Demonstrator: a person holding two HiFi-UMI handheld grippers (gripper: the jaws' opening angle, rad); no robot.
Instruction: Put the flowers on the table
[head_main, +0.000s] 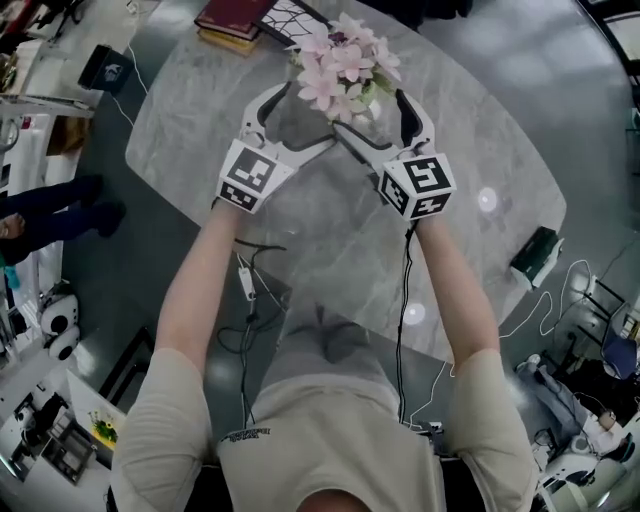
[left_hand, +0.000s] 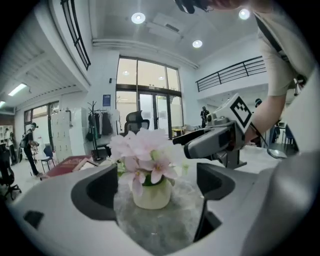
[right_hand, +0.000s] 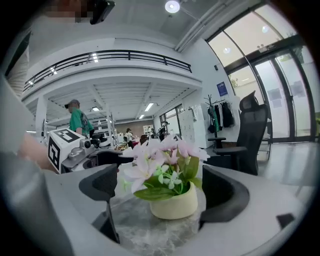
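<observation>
Marble table (head_main: 300, 240) fills the middle of the head view, in an open office hall with glass doors. Flowers (head_main: 343, 65) in a cream pot (right_hand: 175, 204) stand upright on it at the upper centre of the frame, near books (head_main: 235, 22) at the top edge. Left gripper (head_main: 292, 118) and right gripper (head_main: 372, 118) flank the pot, angled inward to form a V; both arms reach straight forward. Each gripper's jaws are wide apart, with the pot between them, a gap on either side, gripped by neither. Placing looks done, I judge; the next move calls for drawing both grippers straight back without brushing the petals.
</observation>
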